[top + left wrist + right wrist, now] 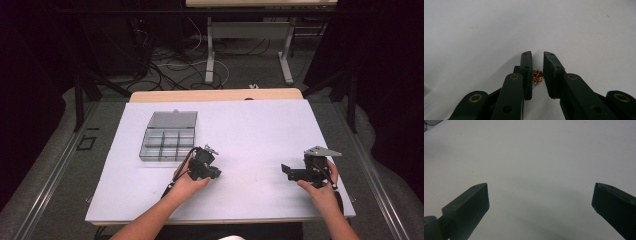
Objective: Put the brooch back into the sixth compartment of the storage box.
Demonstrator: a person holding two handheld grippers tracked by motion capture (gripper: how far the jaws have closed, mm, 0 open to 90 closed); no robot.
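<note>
On the white table [260,130], the left claw [537,75] is squeezed almost shut on a tiny gold and red bead [537,76], which sits between its two black jaws just above the table top. Near it stands a clear box [167,137] with small compartments. Off to the side, the right claw [540,202] is wide open and holds nothing.

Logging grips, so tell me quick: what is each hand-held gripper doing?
Left hand-held gripper: closed on a small gold ornament.
Right hand-held gripper: open, holding nothing.
</note>
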